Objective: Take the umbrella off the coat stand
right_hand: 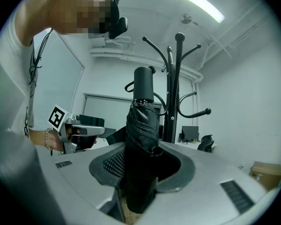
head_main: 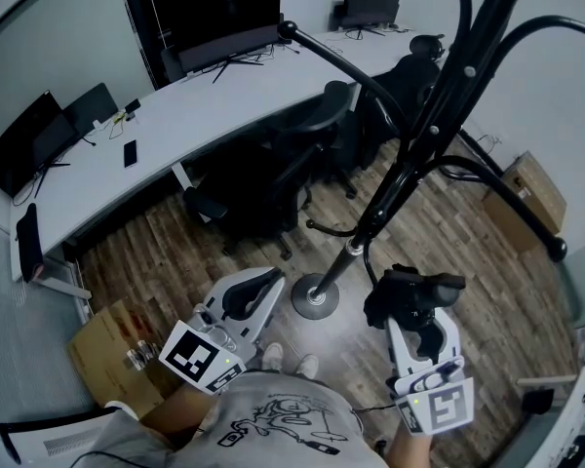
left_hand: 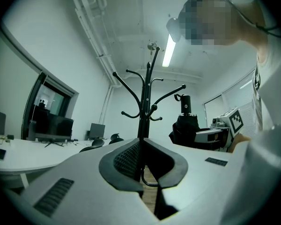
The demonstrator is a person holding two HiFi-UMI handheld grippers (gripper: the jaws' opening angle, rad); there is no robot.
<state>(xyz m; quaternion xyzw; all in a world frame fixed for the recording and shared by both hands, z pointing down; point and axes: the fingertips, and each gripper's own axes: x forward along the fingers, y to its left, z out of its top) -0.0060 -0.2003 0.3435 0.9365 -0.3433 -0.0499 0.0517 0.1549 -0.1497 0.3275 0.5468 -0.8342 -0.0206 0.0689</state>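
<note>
The black coat stand (head_main: 409, 164) rises from a round base (head_main: 315, 297) on the wooden floor, with curved hooks spreading overhead. A folded black umbrella (head_main: 409, 300) stands upright between the jaws of my right gripper (head_main: 416, 312), just right of the stand's base and apart from its pole. In the right gripper view the umbrella (right_hand: 143, 139) fills the jaws of the right gripper (right_hand: 143, 159), handle up, with the stand (right_hand: 178, 88) behind it. My left gripper (head_main: 271, 281) sits left of the base, shut and empty. The left gripper view looks past its closed tips (left_hand: 141, 142) at the stand (left_hand: 144, 102) and the umbrella (left_hand: 185, 125).
A long white desk (head_main: 234, 96) with monitors curves across the back, and black office chairs (head_main: 273, 178) stand in front of it. Cardboard boxes sit at the left (head_main: 107, 349) and right (head_main: 526, 198). The person's feet (head_main: 292, 361) are near the stand's base.
</note>
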